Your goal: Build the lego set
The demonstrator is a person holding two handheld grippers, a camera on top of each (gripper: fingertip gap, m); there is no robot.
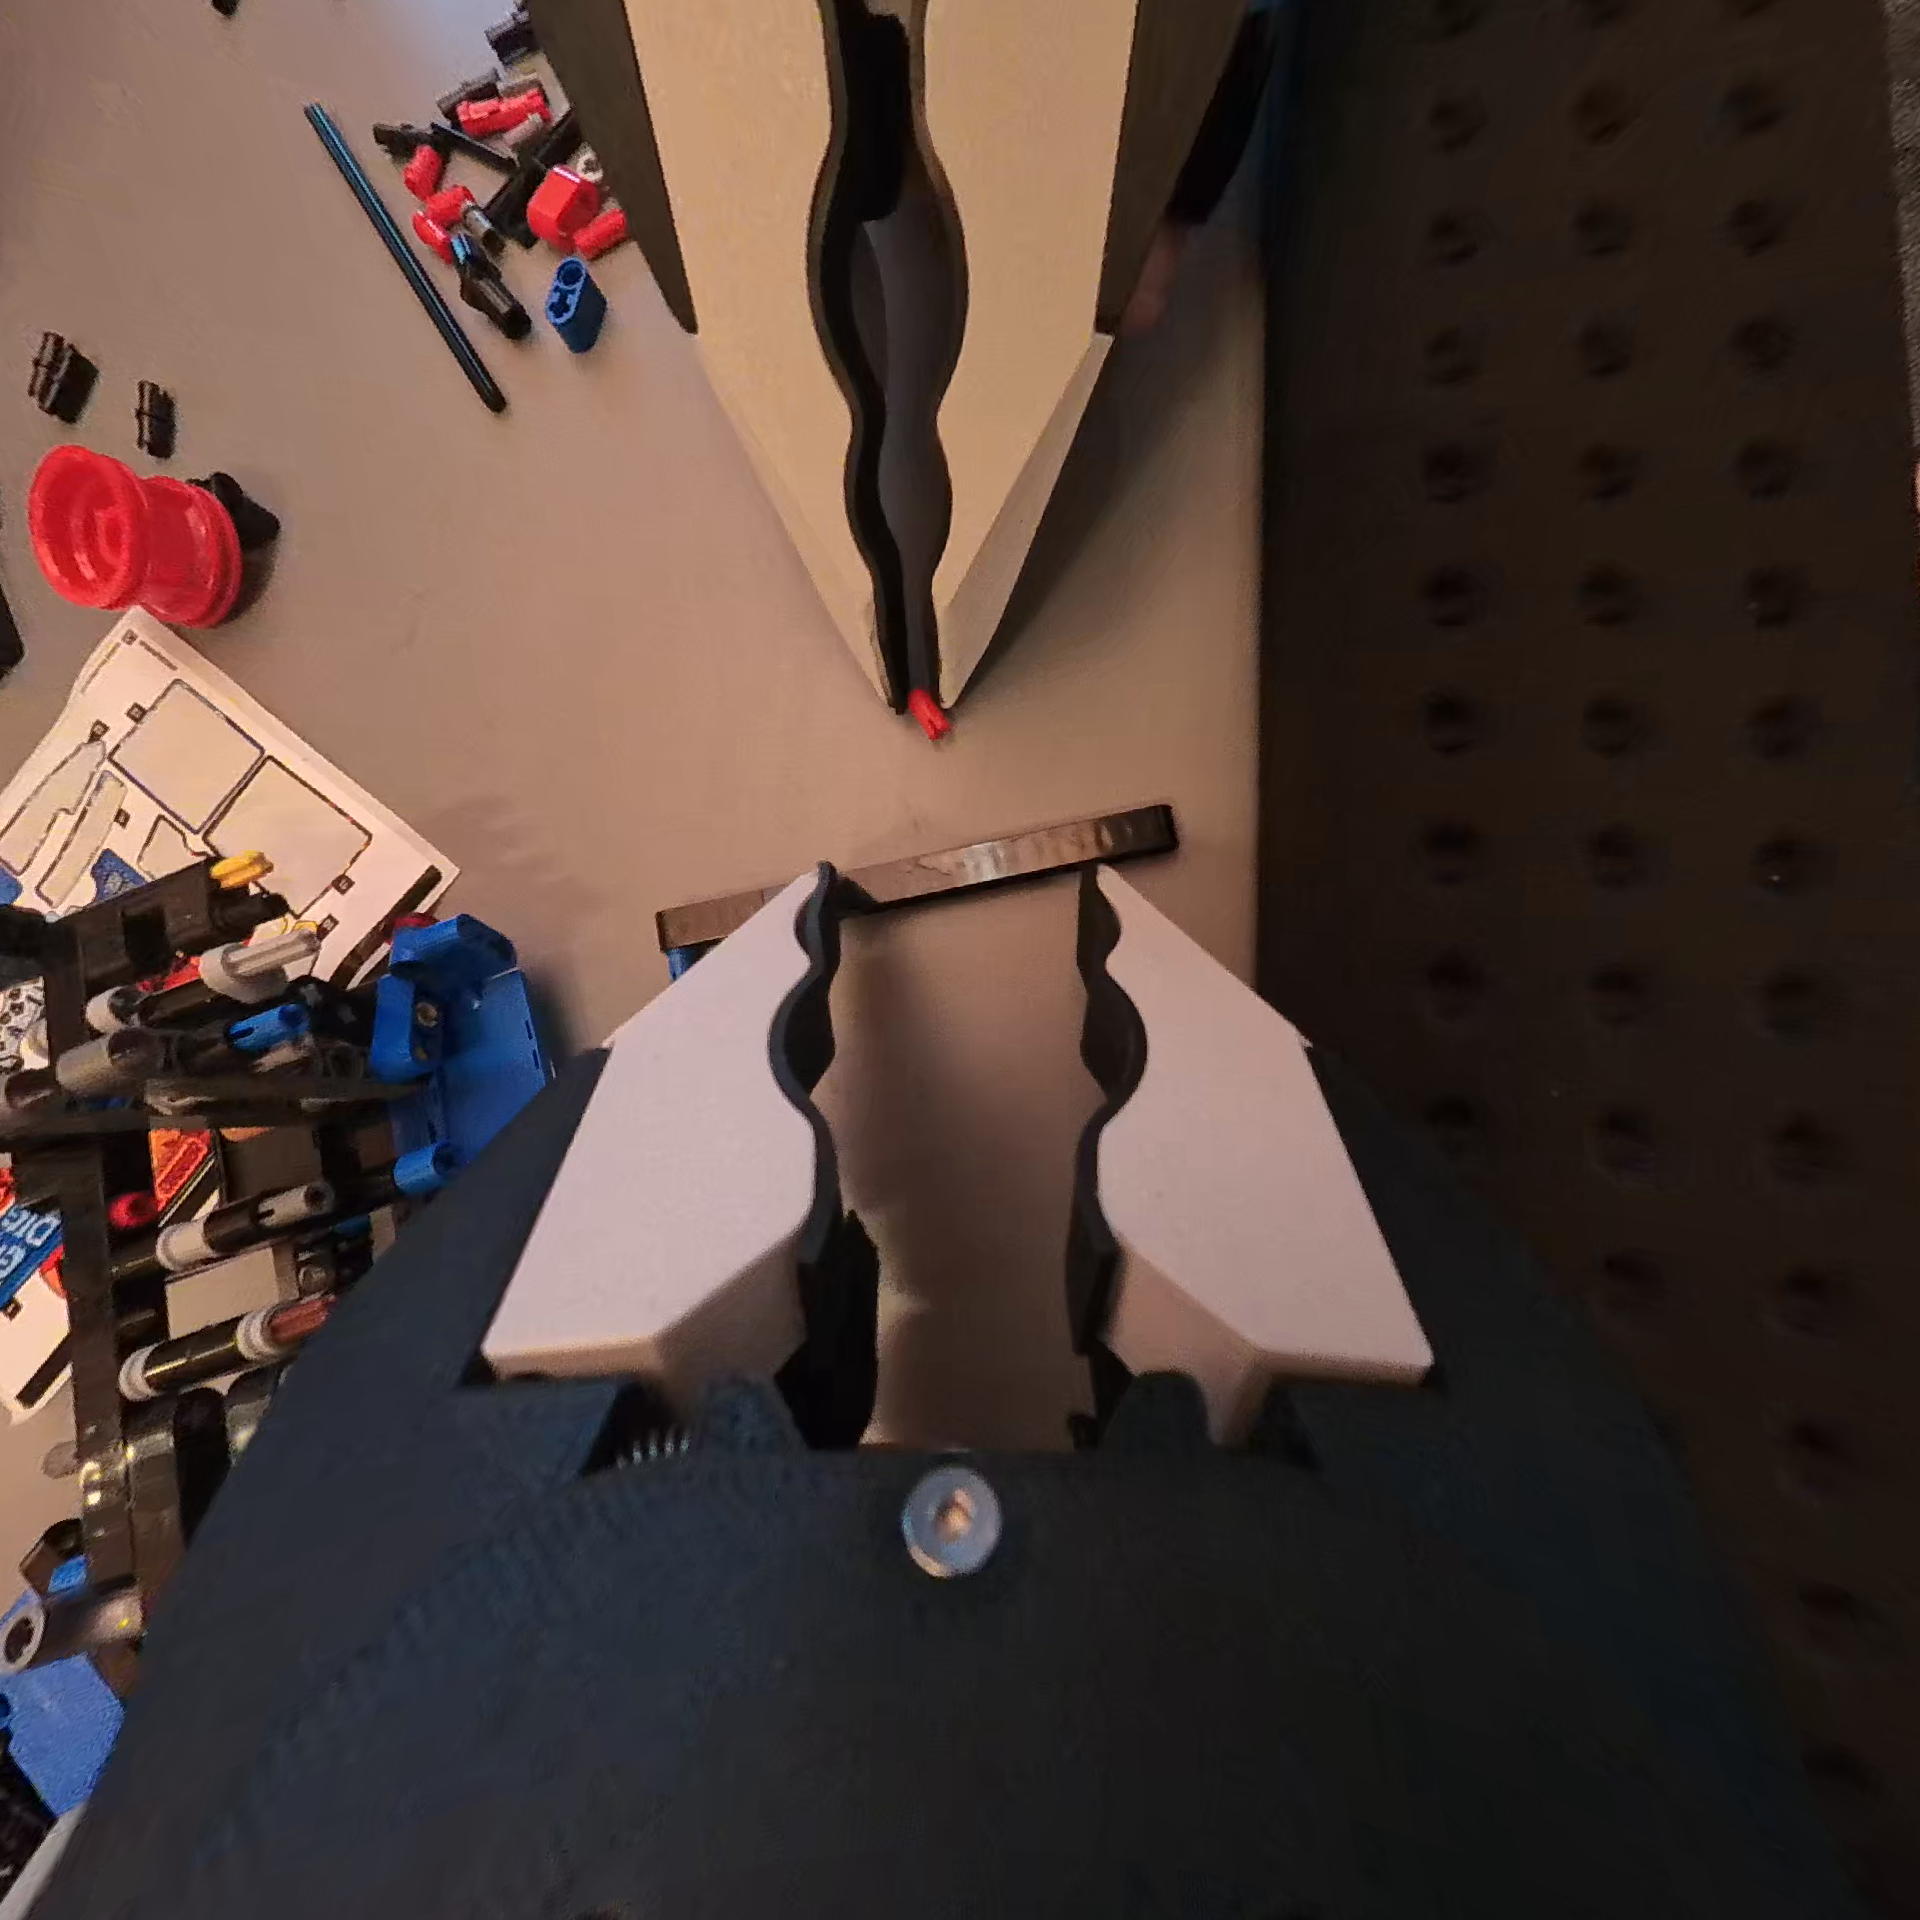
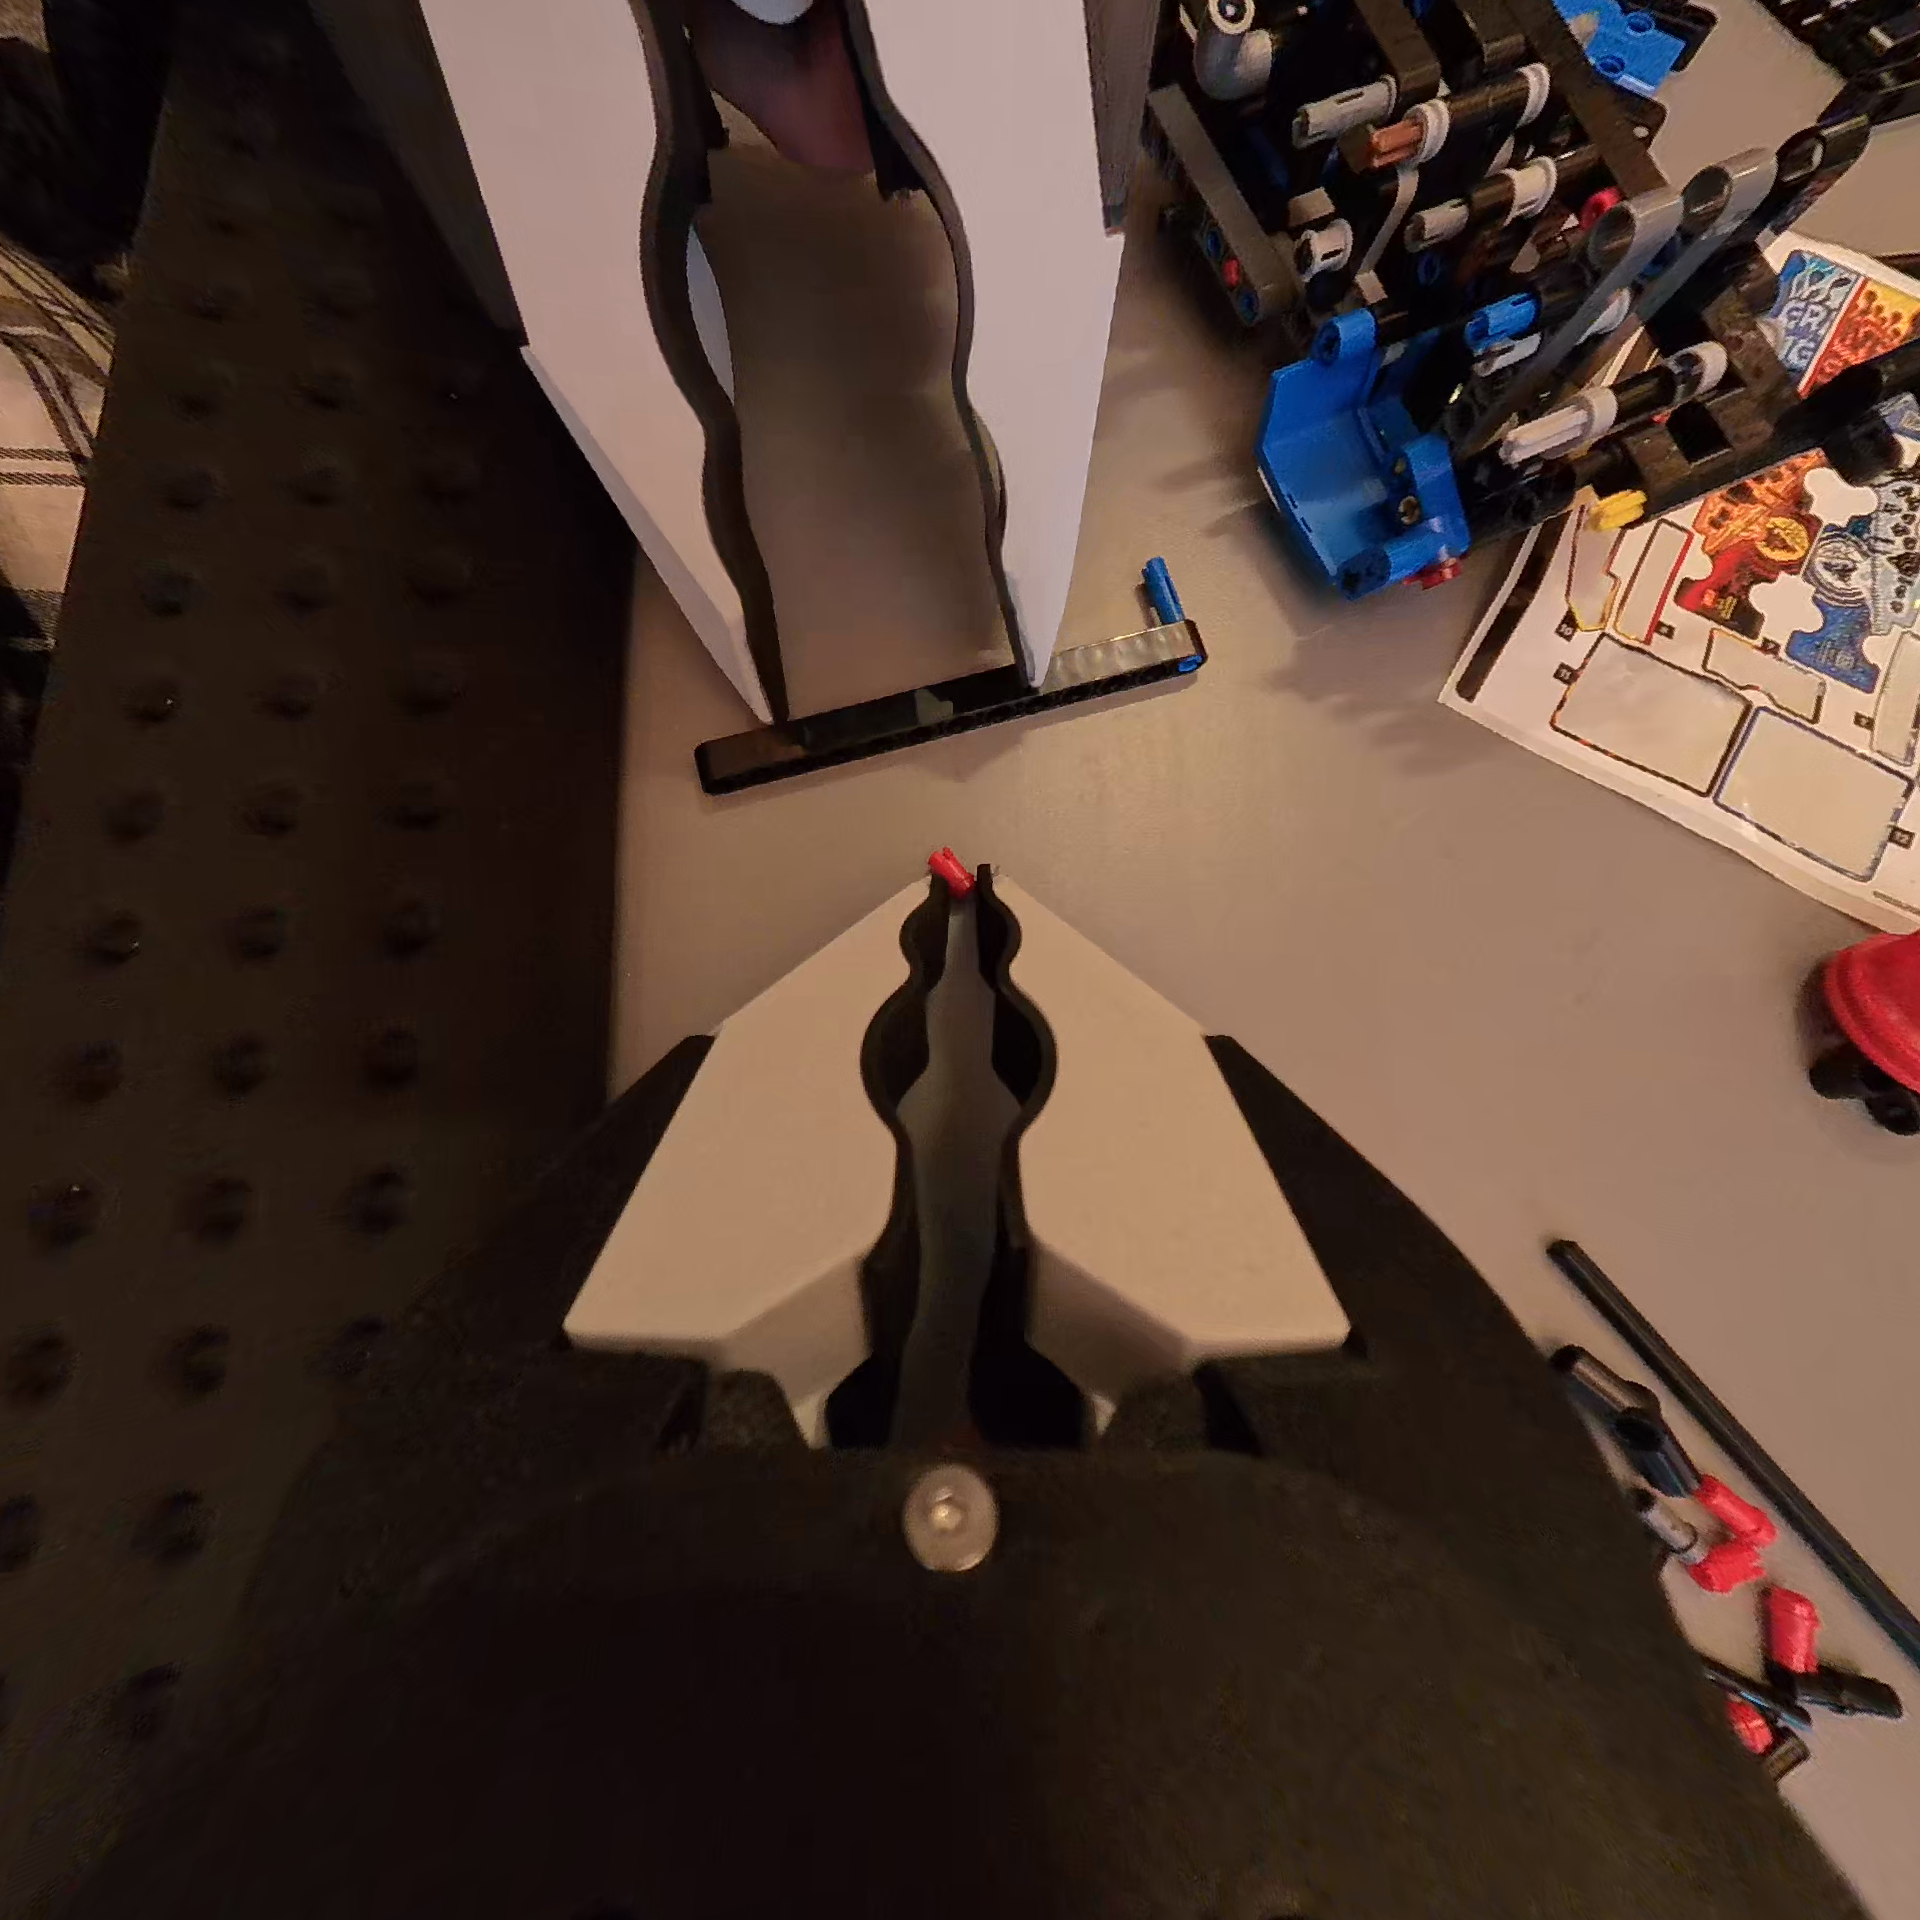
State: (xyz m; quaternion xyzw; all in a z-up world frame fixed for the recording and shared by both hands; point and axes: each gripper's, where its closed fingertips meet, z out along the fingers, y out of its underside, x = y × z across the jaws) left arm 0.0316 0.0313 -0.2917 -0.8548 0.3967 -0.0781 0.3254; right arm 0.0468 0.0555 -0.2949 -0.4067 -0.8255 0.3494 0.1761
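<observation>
Grey tabletop holds a long black beam (image 2: 951,712) lying flat, a blue pin (image 2: 1162,587) at one end. Over it, the left gripper (image 1: 956,883) stands spread wide, tips on the beam as if steadying it. Just short of the beam, the right gripper (image 2: 961,883) pinches a red pin (image 2: 949,871). Best to line the pin with a hole squarely before pushing.

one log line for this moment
left tongs: open, astride black beam | right tongs: shut on red pin | pin clear of beam
</observation>
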